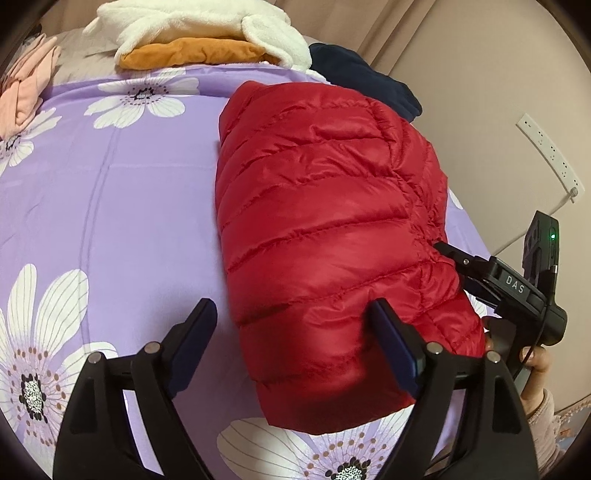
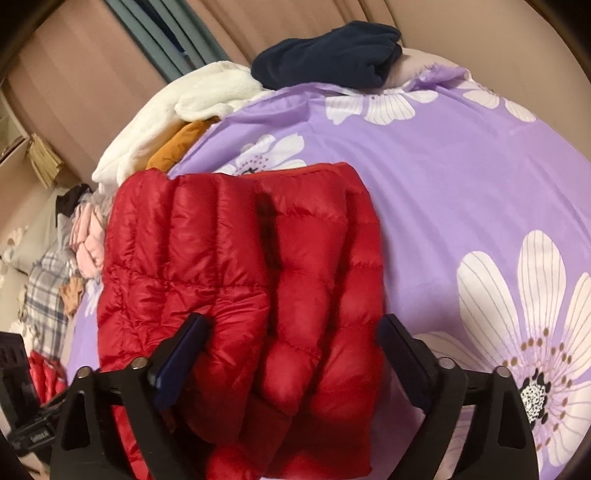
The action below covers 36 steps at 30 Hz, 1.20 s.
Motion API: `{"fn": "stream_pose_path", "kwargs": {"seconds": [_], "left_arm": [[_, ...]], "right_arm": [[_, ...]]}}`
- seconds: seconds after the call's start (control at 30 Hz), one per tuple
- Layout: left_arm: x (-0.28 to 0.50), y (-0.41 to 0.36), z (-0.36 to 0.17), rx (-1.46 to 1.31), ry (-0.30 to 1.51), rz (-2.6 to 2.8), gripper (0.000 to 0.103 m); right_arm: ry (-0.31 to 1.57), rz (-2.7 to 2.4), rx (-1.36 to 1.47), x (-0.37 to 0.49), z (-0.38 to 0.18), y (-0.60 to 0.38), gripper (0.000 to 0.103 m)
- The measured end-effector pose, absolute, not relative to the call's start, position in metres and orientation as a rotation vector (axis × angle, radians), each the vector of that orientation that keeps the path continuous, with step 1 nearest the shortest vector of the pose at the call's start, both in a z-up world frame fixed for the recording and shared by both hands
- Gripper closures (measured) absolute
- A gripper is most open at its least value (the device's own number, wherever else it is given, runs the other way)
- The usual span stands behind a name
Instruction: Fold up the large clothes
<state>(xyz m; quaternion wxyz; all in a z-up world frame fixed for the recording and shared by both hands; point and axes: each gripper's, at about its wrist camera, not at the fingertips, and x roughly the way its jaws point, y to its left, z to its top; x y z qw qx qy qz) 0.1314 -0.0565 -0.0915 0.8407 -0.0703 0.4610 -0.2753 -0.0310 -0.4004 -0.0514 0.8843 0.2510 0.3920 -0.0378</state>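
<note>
A purple floral bedsheet (image 1: 110, 192) is spread out. A wall socket strip (image 1: 550, 151) is mounted beside it, and beige curtains (image 2: 295, 22) are hung behind.

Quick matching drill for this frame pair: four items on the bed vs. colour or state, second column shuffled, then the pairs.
Column 1:
1. puffer jacket
2. fleece garment
3. bedsheet
4. left tongs

Column 2:
A. purple with white flowers
B. open, not clamped on anything
C. red, folded into a bundle
D. white, piled on an orange garment

Pairs: 1-C, 2-D, 3-A, 4-B
</note>
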Motion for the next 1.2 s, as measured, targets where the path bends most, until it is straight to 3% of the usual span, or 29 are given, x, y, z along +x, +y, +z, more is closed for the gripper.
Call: {"fn": "stream_pose_path", "kwargs": {"seconds": [0.37,1.2], "left_arm": [[0.138,-0.057,-0.095,-0.166,0.986,-0.593,0.015],[0.178,-0.053,-0.128,-0.408,1.124,-0.693,0.0]], "right_arm": [[0.863,-0.041,0.672,-0.031,-0.068,-0.411,0.005],[0.936,0.102,0.94,-0.014,-0.103,-0.424,0.001]]}}
